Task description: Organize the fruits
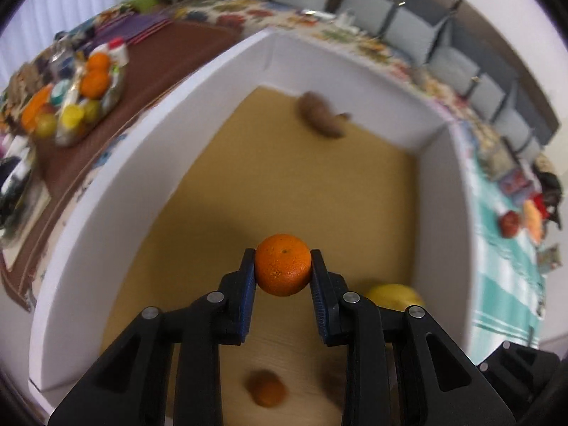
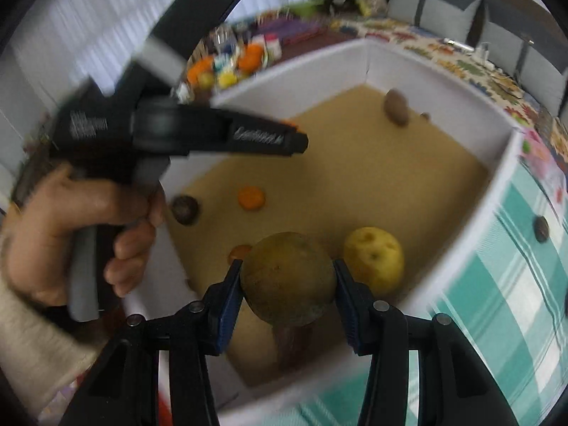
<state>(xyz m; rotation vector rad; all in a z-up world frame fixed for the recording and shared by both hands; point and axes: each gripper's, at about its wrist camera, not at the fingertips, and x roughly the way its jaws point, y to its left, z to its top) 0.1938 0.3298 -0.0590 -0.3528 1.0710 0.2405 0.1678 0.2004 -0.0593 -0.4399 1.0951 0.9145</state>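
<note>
My left gripper (image 1: pixel 283 269) is shut on a small orange (image 1: pixel 283 264) and holds it above the floor of a white-walled box (image 1: pixel 106 191). In the box lie a brown fruit (image 1: pixel 321 119), a yellow fruit (image 1: pixel 396 296) and another orange (image 1: pixel 266 388). My right gripper (image 2: pixel 288 284) is shut on a round green-brown fruit (image 2: pixel 288 277) above the box's near corner (image 2: pixel 461 234). Below it lie a yellow fruit (image 2: pixel 374 259), an orange (image 2: pixel 251 197), a dark fruit (image 2: pixel 184 209) and a brown fruit (image 2: pixel 396 106). The left gripper body (image 2: pixel 213 135), held in a hand, is at the left of the right wrist view.
A heap of oranges, lemons and small bottles (image 1: pixel 74 103) lies on a brown cloth left of the box. A teal striped cloth (image 2: pixel 504 284) covers the table to the right, with a dark fruit (image 2: pixel 541 229) on it. Grey cushions (image 1: pixel 443 42) line the far side.
</note>
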